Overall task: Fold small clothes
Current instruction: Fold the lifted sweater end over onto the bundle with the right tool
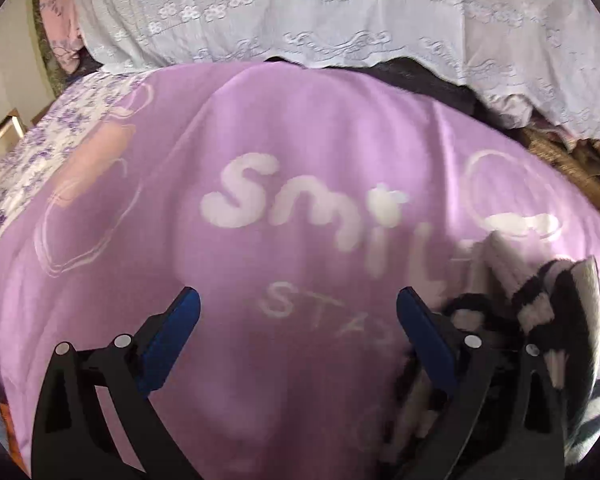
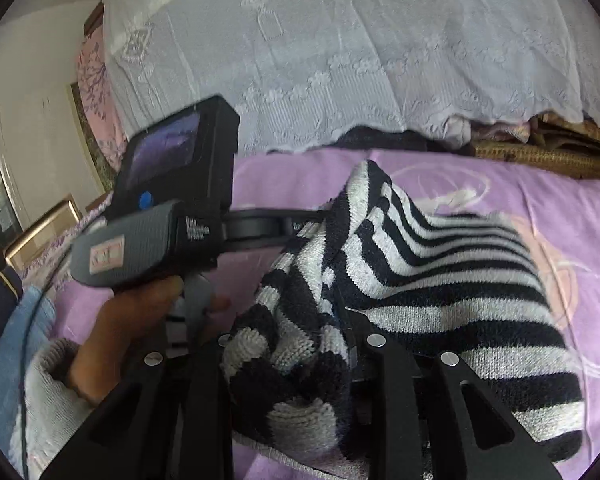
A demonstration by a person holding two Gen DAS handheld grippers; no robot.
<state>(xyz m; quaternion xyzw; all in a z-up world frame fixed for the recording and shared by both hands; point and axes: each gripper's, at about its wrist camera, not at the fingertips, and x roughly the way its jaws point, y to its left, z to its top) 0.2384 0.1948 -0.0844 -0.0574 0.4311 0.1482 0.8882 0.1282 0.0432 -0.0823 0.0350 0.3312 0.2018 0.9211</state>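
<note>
Right hand-held gripper (image 2: 300,344) clenched on striped knit (image 2: 440,280), left hand-held gripper (image 1: 298,304) released, purple blanket (image 1: 300,128) edge clear.

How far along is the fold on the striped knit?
Done: nothing looks folded yet; the striped knit is bunched and draped over the purple sheet. In hand: the right gripper is shut on a wad of the knit. The left gripper is open over the sheet, with the knit just to its right. Left: spread it flat, then make every fold.
</note>
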